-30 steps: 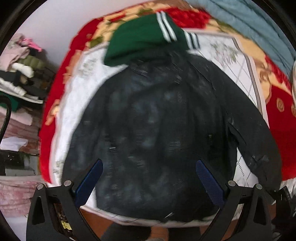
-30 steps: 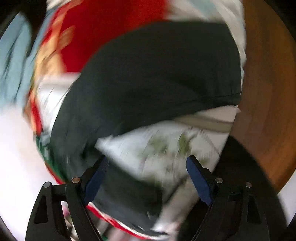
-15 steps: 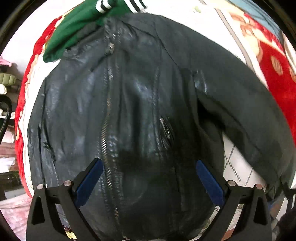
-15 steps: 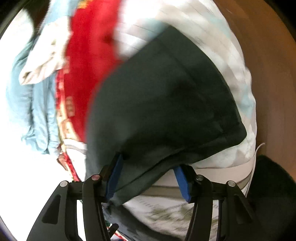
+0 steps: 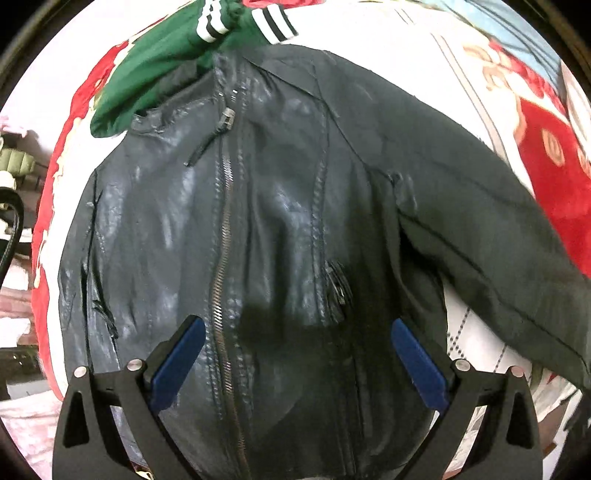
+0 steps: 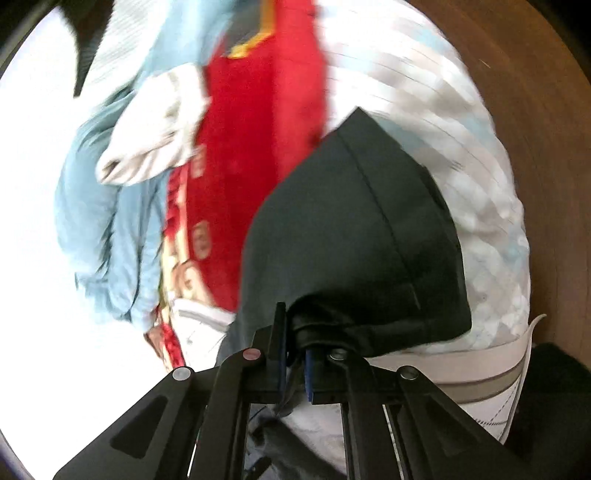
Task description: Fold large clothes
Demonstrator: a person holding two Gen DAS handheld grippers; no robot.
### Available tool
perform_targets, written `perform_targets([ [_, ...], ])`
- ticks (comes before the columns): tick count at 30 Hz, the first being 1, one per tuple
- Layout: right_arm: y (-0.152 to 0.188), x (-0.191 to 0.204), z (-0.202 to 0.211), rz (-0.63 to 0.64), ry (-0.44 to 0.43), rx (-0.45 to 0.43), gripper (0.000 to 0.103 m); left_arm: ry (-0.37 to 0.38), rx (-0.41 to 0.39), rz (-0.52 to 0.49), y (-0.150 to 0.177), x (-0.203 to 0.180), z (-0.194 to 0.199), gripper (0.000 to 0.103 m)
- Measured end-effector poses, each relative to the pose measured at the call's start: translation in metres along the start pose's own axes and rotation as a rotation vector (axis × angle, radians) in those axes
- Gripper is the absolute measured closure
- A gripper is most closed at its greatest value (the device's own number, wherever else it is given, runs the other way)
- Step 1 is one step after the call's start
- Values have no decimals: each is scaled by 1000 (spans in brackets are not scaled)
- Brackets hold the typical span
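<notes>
While left tool gapes over jacket, right tool pinching sleeve

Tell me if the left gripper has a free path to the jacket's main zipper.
Probably yes. The left gripper is open over the black leather jacket, and the main zipper lies exposed on top between its fingers; nothing covers it. The green garment lies only at the collar.

We see a bed covered with a white quilted sheet over a red patterned blanket. Brown wooden floor curves around the bed's edge. A pale wall rises behind, brightly lit, and stacked clothes fill shelves at the far left.
</notes>
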State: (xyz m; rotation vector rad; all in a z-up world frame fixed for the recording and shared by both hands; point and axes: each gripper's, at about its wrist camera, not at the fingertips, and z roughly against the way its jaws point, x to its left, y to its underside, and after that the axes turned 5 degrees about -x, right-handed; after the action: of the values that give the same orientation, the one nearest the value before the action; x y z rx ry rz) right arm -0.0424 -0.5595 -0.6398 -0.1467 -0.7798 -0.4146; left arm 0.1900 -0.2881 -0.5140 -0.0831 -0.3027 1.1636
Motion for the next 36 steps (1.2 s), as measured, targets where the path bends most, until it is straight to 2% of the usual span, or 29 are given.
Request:
perform_targets([
  [6,25,84,22,229,-52,-5,96,1,-27,86,-22,38,15,0],
  [9,55,142,14,338,-105,25,96,-3,-36,154,-27,81,18,0],
  [11,88,183,5,427,-146,71,97,-13,-40,207,-30,112,19,0],
  [15,163,230,-15,576,-200,174,97,-57,-48,298,-27,172,18,0],
  [18,244,261,-43,714,-216,280,97,-100,-43,379,-13,219,13,0],
  [19,282,270,-57,775,-219,329,97,-117,-38,409,-9,236,9,0],
  [20,304,274,-65,814,-219,360,97,-136,-31,439,-4,254,4,0],
  [22,378,278,-90,957,-200,446,97,-169,-18,491,13,283,-3,0],
  [23,403,276,-98,1011,-186,478,97,-186,-3,517,22,297,-9,0],
  [25,470,263,-123,1166,-127,561,97,-202,27,553,38,319,-18,0],
  [27,537,240,-149,1337,-14,663,97,-214,64,569,56,338,-29,0],
  [28,553,236,-162,1393,29,694,96,-215,72,572,61,342,-30,0],
  [29,574,224,-172,1461,80,749,88,-215,81,578,70,347,-32,0],
  [30,594,212,-177,1532,127,806,85,-210,89,581,76,351,-32,0],
  [33,596,212,-163,1534,113,871,69,-169,109,591,85,354,-28,0],
  [35,576,219,-144,1472,109,890,50,-139,105,598,89,354,-21,0],
  [36,560,222,-135,1437,117,876,49,-129,100,599,89,354,-18,0],
])
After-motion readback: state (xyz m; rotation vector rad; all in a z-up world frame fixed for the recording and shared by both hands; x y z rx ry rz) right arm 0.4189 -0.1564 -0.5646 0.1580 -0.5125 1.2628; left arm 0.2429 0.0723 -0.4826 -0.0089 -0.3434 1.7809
